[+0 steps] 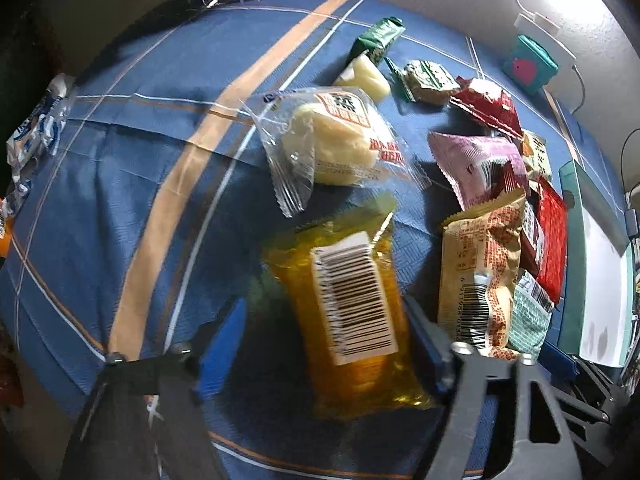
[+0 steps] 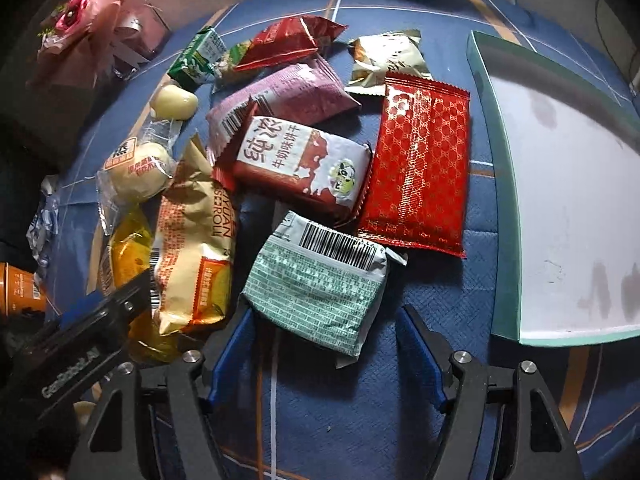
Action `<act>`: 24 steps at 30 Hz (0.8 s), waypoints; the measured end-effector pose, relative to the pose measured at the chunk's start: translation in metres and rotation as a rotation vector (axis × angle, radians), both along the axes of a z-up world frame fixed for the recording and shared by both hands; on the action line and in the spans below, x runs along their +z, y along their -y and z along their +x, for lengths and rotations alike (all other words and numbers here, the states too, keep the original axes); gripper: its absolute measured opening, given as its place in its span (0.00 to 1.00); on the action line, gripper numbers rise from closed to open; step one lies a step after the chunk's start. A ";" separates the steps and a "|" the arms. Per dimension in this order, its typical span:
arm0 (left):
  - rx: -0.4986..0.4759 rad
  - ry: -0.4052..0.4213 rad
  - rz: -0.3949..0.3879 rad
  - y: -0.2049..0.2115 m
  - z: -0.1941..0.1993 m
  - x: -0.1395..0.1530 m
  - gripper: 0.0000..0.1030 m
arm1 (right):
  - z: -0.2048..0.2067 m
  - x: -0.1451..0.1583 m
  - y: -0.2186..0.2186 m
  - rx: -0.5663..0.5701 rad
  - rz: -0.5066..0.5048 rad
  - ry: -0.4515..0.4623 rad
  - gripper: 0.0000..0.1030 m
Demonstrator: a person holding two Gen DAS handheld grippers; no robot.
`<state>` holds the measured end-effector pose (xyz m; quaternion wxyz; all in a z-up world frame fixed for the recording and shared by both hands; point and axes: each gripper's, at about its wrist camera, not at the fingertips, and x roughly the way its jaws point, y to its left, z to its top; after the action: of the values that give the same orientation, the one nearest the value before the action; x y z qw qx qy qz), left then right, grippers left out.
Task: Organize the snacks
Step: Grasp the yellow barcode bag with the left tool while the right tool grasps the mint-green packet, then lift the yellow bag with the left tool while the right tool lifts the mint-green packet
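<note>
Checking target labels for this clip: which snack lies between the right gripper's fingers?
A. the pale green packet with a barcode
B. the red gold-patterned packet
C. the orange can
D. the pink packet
A: the pale green packet lies between the right gripper's blue-padded fingers.

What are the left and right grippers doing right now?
Left gripper: open, straddling the yellow plastic snack packet.
Right gripper: open, straddling the pale green snack packet.

Dim, bluish frames; blown-out glare at one o'clock in the left view (fisheye bending edges); yellow translucent snack packet [image 1: 352, 312] motion-blurred.
</note>
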<state>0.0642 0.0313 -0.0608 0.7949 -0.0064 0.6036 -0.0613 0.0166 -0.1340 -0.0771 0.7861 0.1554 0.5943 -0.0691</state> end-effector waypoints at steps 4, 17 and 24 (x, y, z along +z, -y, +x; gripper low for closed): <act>-0.006 -0.015 -0.021 0.003 0.004 -0.009 0.42 | 0.000 0.003 -0.005 0.014 -0.008 0.011 0.56; 0.024 0.037 -0.028 -0.013 -0.009 0.009 0.39 | -0.001 0.009 -0.006 0.022 0.042 0.015 0.44; 0.041 0.079 -0.022 -0.015 -0.022 0.033 0.39 | -0.002 0.018 -0.005 0.031 0.063 0.027 0.40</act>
<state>0.0422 0.0462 -0.0275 0.8191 -0.0253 0.5707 -0.0517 0.0148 -0.1287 -0.0596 0.7897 0.1717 0.5879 -0.0361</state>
